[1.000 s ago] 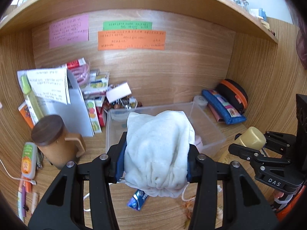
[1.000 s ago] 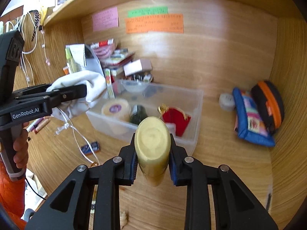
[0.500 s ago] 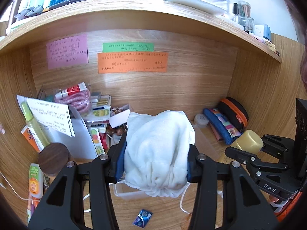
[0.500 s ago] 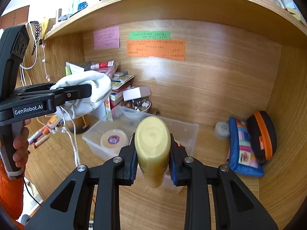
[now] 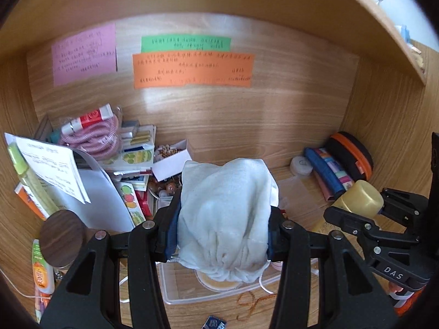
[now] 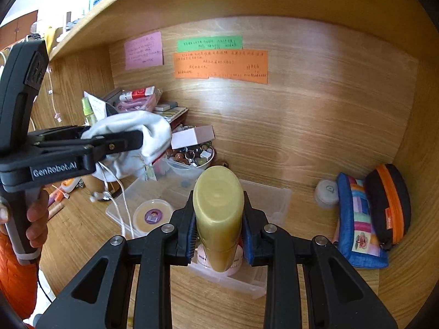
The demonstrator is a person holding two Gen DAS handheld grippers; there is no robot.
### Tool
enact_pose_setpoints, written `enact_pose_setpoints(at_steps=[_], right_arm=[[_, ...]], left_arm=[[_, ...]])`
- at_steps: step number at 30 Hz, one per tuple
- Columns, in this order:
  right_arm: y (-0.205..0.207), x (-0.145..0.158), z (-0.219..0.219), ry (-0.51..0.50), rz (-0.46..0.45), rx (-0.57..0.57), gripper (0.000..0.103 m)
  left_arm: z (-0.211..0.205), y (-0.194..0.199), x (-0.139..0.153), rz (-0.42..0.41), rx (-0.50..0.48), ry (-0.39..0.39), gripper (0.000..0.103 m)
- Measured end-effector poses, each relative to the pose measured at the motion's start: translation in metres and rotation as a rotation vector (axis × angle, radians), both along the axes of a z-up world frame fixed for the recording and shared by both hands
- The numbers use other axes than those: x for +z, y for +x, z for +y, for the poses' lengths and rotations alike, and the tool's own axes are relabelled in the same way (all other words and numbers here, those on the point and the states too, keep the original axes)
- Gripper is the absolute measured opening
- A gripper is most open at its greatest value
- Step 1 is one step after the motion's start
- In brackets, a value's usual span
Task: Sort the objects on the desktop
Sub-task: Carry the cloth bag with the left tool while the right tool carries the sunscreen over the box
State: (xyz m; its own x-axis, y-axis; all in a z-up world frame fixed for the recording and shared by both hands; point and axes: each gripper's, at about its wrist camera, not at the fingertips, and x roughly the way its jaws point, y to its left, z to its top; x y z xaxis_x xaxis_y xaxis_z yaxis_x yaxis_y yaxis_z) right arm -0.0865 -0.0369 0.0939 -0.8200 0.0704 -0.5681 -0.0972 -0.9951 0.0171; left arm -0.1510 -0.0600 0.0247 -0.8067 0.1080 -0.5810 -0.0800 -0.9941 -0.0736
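The left gripper (image 5: 222, 230) is pinched on a white drawstring pouch (image 5: 226, 216), its blue pads pressed into the cloth on both sides; the pouch bulges up between the fingers with its gathered neck and cord hanging down toward the clear plastic bin (image 5: 175, 290) below it. From the right wrist camera the same pouch (image 6: 134, 137) is seen held above the bin's left end (image 6: 120, 211), where a round tan lidded tin (image 6: 152, 216) lies inside. The right gripper (image 6: 219, 233) is clamped on a yellow bottle (image 6: 218, 213), pads tight against its flanks; the bottle's long axis runs along the fingers, cap end forward and tilted slightly up, over the near wall of the bin. Half a second ago the left wrist camera looked higher, with the shelf top in sight and a blue packet on the desk below the pouch; now it is pitched down, the bin sits directly under the pouch, and the blue packet (image 5: 215, 323) is at the bottom edge. Both grips are unchanged. At far right, a patchwork pencil case (image 6: 356, 219) and a black-and-orange pouch (image 6: 389, 205) lean against the side wall.
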Motion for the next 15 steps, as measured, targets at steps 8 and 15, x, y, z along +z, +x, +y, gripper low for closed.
enact_pose_setpoints(at_steps=[8, 15], right_arm=[[-0.026, -0.018, 0.007, -0.028, -0.045, 0.001, 0.024], [-0.049, -0.031, 0.004, -0.027, -0.077, 0.015, 0.024]], left_arm=[[0.001, -0.029, -0.031, -0.066, -0.001, 0.001, 0.047], [0.003, -0.047, -0.058, -0.125, -0.011, 0.004, 0.047]])
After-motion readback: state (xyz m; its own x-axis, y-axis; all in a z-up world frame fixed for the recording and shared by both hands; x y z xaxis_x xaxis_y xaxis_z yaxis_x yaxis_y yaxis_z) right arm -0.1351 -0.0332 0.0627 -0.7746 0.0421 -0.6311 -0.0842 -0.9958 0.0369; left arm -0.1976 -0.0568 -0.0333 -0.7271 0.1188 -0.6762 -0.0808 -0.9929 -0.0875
